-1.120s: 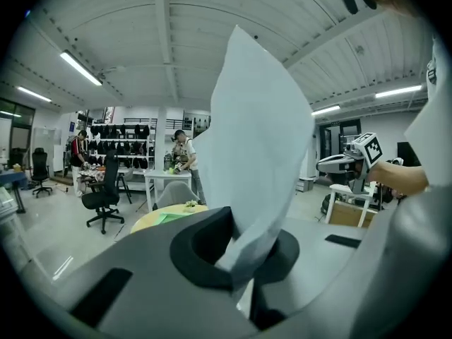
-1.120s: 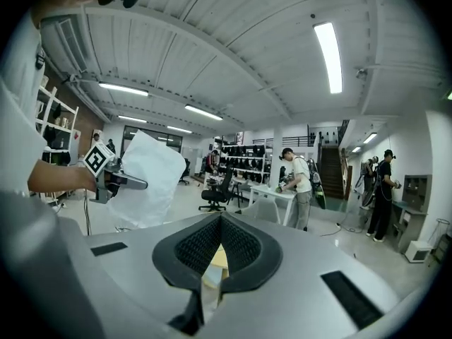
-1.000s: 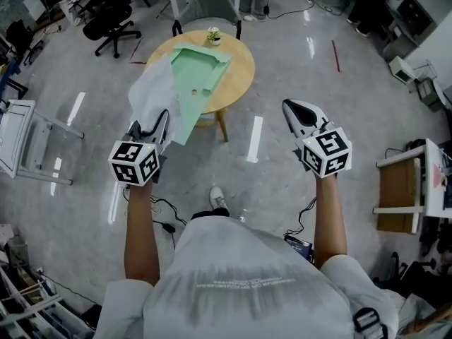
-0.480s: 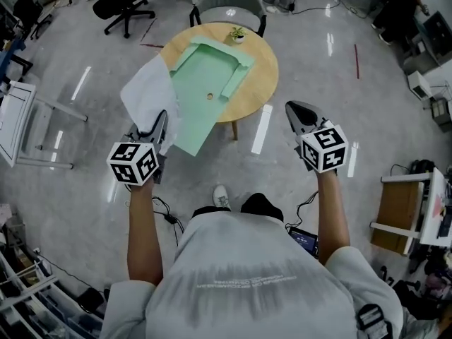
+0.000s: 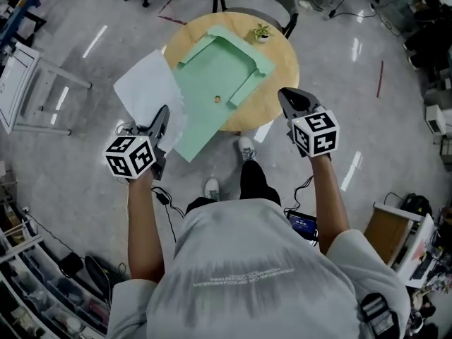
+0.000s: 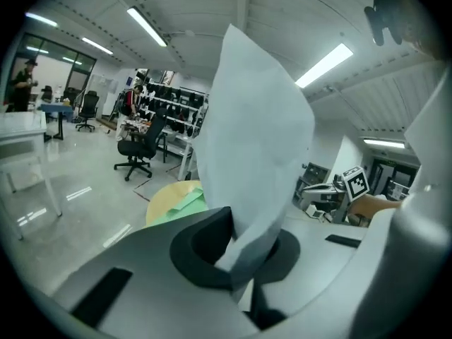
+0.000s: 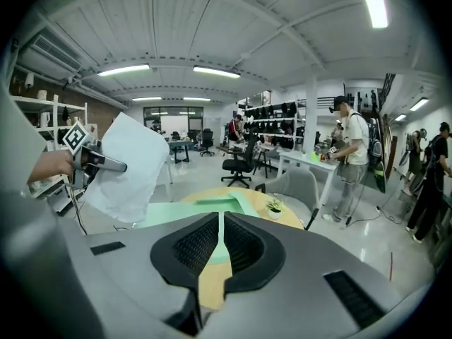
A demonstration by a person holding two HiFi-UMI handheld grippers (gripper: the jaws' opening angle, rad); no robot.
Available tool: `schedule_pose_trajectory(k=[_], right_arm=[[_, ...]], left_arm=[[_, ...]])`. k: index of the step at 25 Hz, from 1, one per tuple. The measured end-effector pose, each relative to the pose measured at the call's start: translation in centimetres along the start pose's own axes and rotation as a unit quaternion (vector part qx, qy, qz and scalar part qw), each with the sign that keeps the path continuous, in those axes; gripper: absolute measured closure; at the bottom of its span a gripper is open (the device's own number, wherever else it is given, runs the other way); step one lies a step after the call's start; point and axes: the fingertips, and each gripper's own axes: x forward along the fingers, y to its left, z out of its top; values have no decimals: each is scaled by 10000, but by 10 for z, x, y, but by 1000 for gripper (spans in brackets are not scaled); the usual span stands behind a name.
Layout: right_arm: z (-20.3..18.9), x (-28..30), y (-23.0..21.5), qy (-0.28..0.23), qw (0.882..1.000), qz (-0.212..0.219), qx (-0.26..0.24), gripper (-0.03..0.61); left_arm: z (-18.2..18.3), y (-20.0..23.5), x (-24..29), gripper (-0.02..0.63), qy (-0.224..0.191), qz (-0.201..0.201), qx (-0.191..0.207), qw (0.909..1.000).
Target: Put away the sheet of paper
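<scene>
White rectangular sheet of paper (image 5: 145, 90) is gripped at its lower edge by the left gripper (image 5: 161, 119), with the jaws clamped tight on it. The sheet is held up in the air and fans toward 11 o'clock from the jaws in the head view. A pale green open paper folder (image 5: 215, 76) is laid on the round light-wood table (image 5: 279, 69). Its long axis runs from 1 o'clock to 7 o'clock, and its 7 o'clock end overhangs the table rim. That end is seen just beside the left gripper, at about its 3 o'clock. The folder's open middle lies at 1 o'clock from those jaws, so the sheet is judged to need carrying that way and lining up with that axis. Whether the sheet's right edge touches the folder cannot be told. The right gripper (image 5: 291, 101) is held at the table rim, at 4 o'clock of the folder. Its jaws are drawn to a thin slit with nothing between them; only table and folder are seen through it. The left gripper is the nearer one to the folder's loose end. The sheet is judged not yet put away.
</scene>
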Motion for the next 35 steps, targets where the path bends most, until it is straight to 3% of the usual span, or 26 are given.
schedule_pose_trajectory(k=[4, 7, 12, 17, 21, 26, 35], right_arm=[[14, 50, -33, -44, 9997, 208, -139, 541], [20, 83, -47, 35, 9975, 435, -553, 551], [10, 129, -53, 201, 9882, 981, -1161, 551], [-10, 167, -69, 549, 9826, 1296, -1209, 549], [-24, 187, -79, 797, 9763, 1478, -1364, 549], [-36, 206, -82, 1080, 9669, 1765, -1492, 549], [-40, 231, -48, 1303, 9495, 2385, -1566, 549]], left_arm=[[-3, 8, 36, 595, -89, 74, -711, 9974], [-13, 16, 59, 595, -128, 83, -1287, 9916], [-51, 23, 89, 595, 13, 69, -2151, 9766], [-83, 42, 117, 595, 102, 123, -2756, 9611], [-108, 58, 132, 597, 274, 320, -3006, 9528], [-137, 67, 143, 595, 631, 658, -2999, 9496], [-154, 82, 152, 595, 705, 829, -3311, 9373]])
